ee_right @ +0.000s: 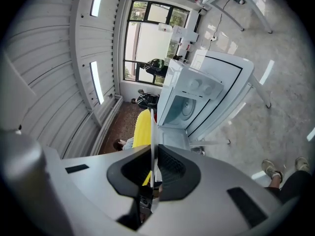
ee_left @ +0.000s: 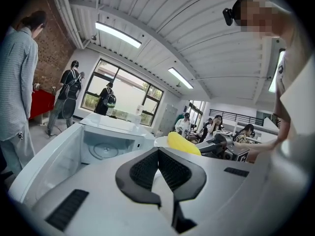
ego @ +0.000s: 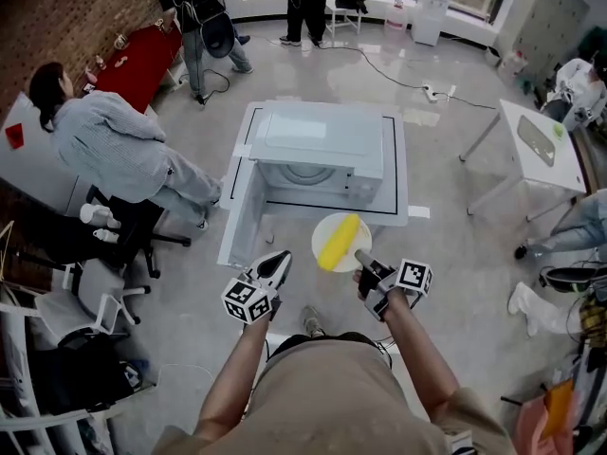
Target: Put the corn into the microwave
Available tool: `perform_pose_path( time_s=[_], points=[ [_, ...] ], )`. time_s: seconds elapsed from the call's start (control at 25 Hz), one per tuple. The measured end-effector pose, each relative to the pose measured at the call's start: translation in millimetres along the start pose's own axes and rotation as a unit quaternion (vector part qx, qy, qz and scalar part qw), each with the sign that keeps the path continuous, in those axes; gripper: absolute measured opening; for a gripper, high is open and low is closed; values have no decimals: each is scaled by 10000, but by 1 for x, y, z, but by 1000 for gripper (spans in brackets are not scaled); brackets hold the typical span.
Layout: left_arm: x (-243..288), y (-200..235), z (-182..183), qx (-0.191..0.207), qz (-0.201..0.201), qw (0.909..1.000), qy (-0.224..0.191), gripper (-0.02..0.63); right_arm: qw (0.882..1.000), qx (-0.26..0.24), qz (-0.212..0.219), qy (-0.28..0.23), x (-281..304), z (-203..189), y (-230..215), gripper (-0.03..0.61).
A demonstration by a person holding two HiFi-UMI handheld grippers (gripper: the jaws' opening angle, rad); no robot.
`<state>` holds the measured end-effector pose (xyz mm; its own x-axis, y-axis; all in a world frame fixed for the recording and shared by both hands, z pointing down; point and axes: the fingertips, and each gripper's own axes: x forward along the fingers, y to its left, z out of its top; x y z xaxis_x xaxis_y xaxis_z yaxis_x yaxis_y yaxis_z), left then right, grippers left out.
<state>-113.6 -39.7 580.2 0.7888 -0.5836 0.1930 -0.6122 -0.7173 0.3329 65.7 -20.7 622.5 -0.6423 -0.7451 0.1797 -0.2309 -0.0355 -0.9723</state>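
Pinching the plate by its rim, the right gripper holds the corn just in front of the microwave. The left gripper has its jaws pressed together on nothing. The microwave door already hangs open, so only setting the corn inside remains.

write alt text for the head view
The right hand-held gripper holds a white plate by its rim, a yellow corn cob on it, before an open microwave on a white table. The left hand-held gripper is empty beside it.
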Motion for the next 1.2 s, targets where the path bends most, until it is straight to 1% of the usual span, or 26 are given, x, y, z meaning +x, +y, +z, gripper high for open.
perform_pose_path(
  time_s=[0.12,0.2,0.36,0.56,0.68,0.84,0.96,1.08,1.2],
  points=[
    [4,12,5,29,-120,9999,-22,6,9999,115,-37,-56,17,-2,-1,32],
    [7,22,9,38,-161,9999,-46,6,9999,60,-29,-76,28,1,-1,32],
    [12,35,15,44,-230,9997,-45,6,9998,148,-99,-107,42,3,1,32],
    [26,50,26,23,-243,9997,-56,6,9998,135,-152,-73,58,14,-1,32],
    [37,57,28,-23,-228,9997,-5,6,9998,55,-166,-2,66,22,-1,32],
    [55,65,28,-42,-186,9998,107,6,9996,120,-217,146,77,30,-5,32],
    [69,76,25,-80,-105,9997,192,6,9992,25,-247,329,92,37,-14,32],
    [80,91,29,-141,-23,9997,189,6,9983,-104,-242,513,111,46,-21,32],
    [90,105,31,-87,113,9996,241,6,9978,-47,-199,635,128,53,-33,32]
  ],
)
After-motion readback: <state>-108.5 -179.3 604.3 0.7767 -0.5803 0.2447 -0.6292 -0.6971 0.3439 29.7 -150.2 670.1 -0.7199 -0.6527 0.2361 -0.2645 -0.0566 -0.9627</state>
